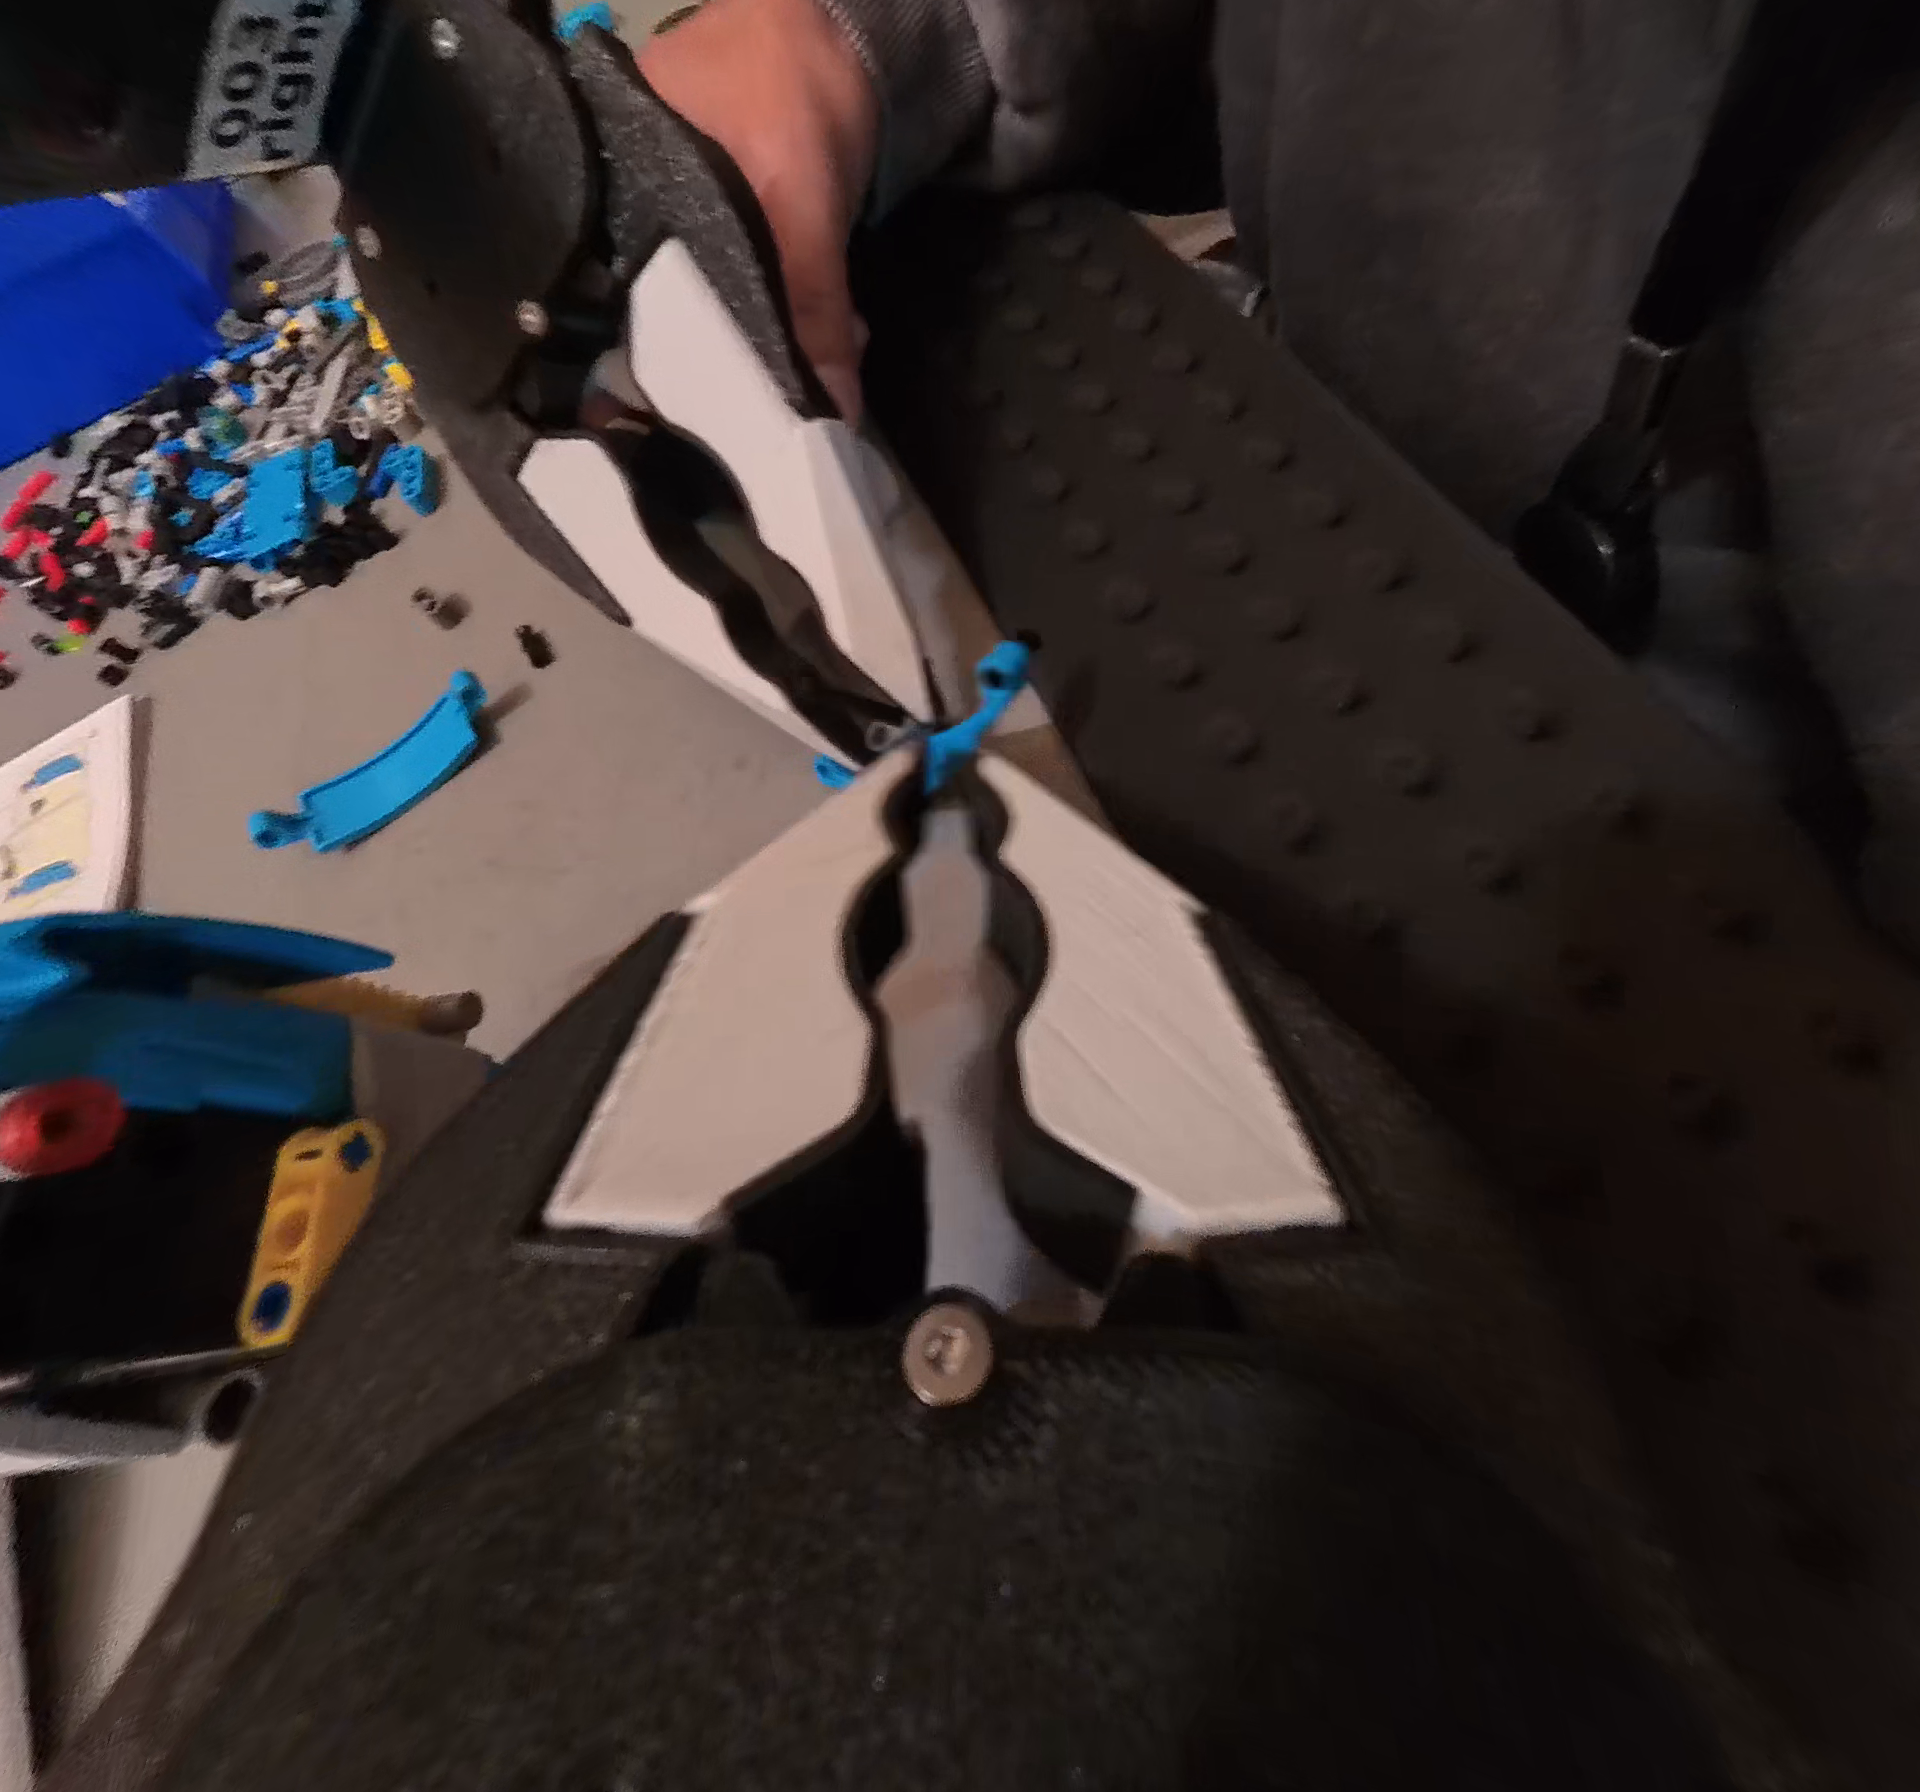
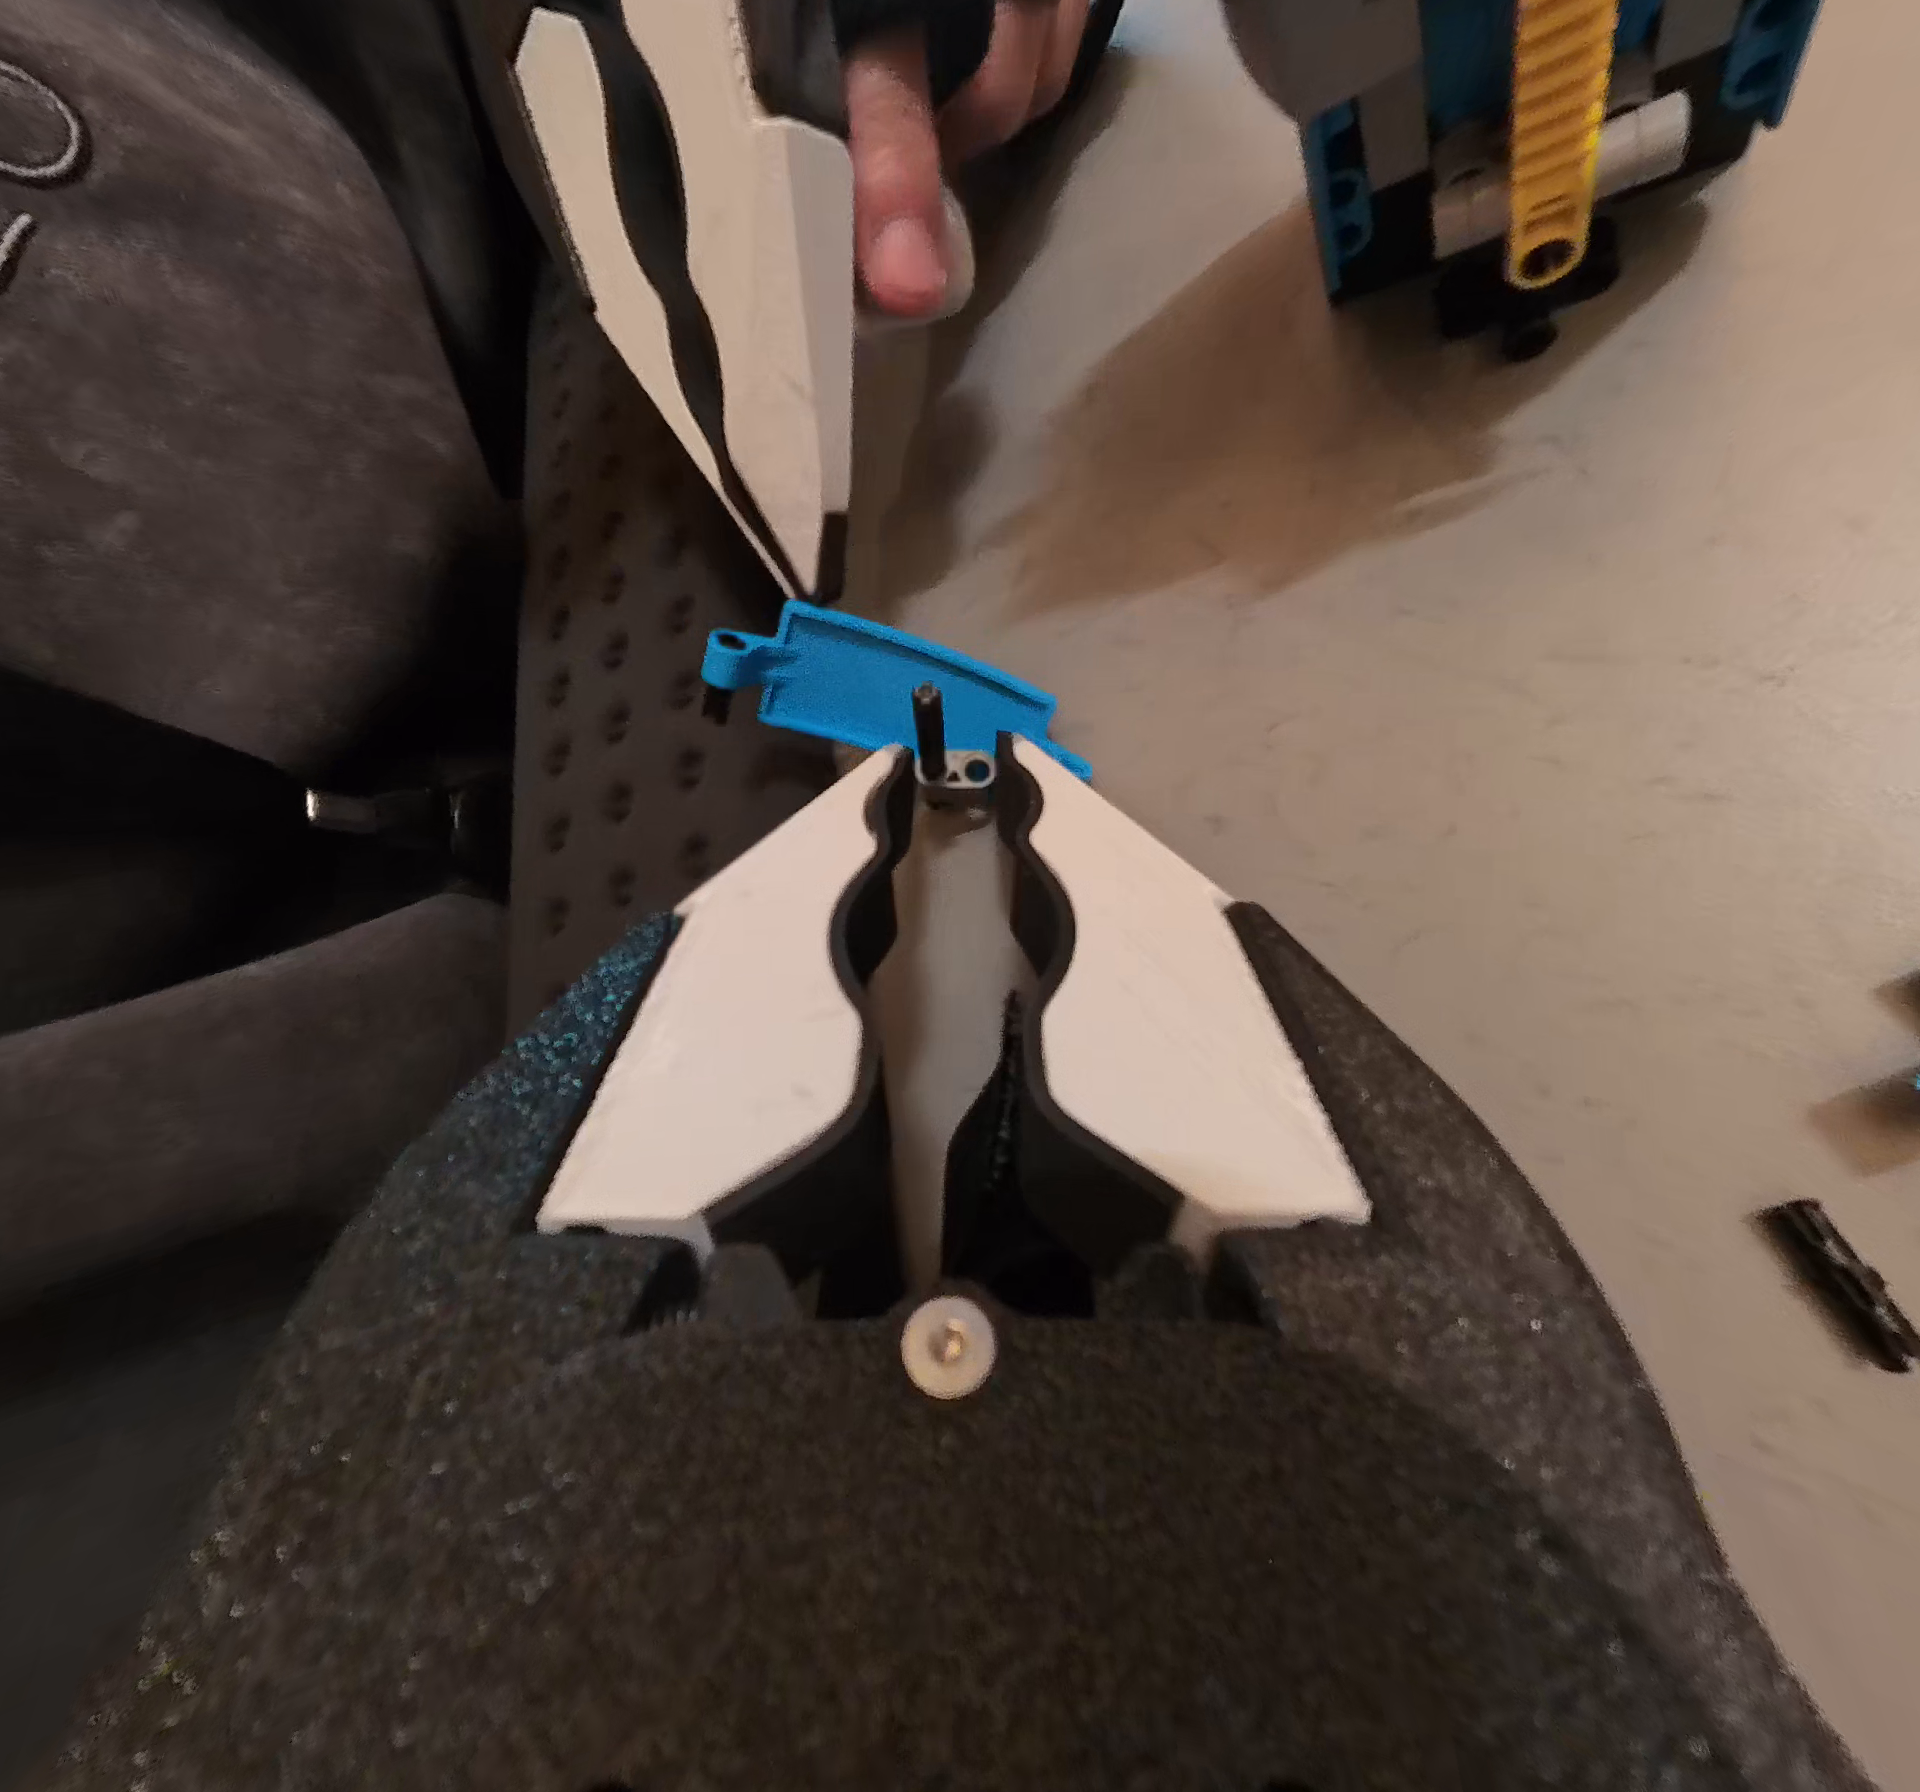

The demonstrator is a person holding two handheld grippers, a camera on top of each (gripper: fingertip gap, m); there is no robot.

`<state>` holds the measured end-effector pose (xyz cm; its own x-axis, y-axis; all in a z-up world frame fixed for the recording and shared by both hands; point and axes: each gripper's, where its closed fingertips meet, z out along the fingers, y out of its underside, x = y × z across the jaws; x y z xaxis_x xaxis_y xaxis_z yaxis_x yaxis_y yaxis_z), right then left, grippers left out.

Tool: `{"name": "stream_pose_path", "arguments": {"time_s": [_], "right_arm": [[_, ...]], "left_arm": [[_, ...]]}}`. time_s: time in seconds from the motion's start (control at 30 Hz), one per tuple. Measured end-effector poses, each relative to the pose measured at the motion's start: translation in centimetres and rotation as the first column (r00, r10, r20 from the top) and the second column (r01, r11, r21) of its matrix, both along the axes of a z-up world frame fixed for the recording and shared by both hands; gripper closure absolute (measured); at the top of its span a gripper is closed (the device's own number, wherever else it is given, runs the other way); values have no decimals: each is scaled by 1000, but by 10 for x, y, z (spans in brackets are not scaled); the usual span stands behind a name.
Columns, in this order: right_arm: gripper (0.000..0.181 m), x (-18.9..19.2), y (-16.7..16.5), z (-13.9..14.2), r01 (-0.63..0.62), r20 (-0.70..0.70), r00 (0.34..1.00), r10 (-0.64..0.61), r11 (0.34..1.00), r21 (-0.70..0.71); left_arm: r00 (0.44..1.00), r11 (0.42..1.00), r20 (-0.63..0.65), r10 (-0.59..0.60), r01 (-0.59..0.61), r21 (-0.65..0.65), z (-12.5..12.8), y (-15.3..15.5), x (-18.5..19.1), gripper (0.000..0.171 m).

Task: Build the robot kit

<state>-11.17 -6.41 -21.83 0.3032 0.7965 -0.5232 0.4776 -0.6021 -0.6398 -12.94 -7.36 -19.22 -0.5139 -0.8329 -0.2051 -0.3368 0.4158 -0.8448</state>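
Both pairs of jaws are together on one blue curved panel (image 2: 894, 682): the right gripper (image 2: 951, 771) pinches its near edge beside a black pin (image 2: 925, 724), and the left gripper (image 1: 940, 771) clamps its end. The panel hangs above the studded dark baseplate (image 1: 1299, 599). A firm, level hold would suit fitting the pin.

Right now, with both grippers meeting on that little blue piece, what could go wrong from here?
1. Both the left gripper and the right gripper pinch the blue curved panel only at their fingertips; a twist might pop it loose.
2. The black pin at the right gripper's tips looks only partly seated and could drop.
3. They meet beside the table edge, above the dark studded baseplate; a dropped part may fall off.
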Motion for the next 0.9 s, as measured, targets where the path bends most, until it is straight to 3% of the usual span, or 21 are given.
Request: {"name": "stream_pose_path", "arguments": {"time_s": [0.03, 0.1, 0.3, 0.53, 0.7, 0.77, 0.9], "right_arm": [[166, 0, -2, -1, -22, 3, 1000, 22, 1000, 5], [166, -2, -7, -2, -52, 4, 999, 52, 999, -6], [166, -3, -7, -3, -74, 10, 997, 74, 997, 5], [167, -2, -7, -3, -74, 1, 997, 74, 997, -7], [167, -2, -7, -3, -72, -2, 997, 72, 997, -12], [167, -2, -7, -3, -71, -3, 997, 71, 997, -13], [167, -1, -7, -3, -66, -6, 998, 66, 998, -14]], "left_arm": [[1000, 1000, -3, 16, -16, 4, -1, 2, 3, 140], [998, 999, -53, 36, -36, 11, -8, 5, 6, 120], [999, 995, -12, -53, 54, 81, -8, -10, 5, 139], [992, 980, 97, -84, 65, 186, 1, -21, 7, 144], [992, 957, 38, -120, 105, 272, -10, -31, 12, 152], [989, 954, 12, -147, 139, 264, -13, -36, 11, 164], [992, 969, 5, -124, 120, 214, -11, -36, 12, 165]]}}
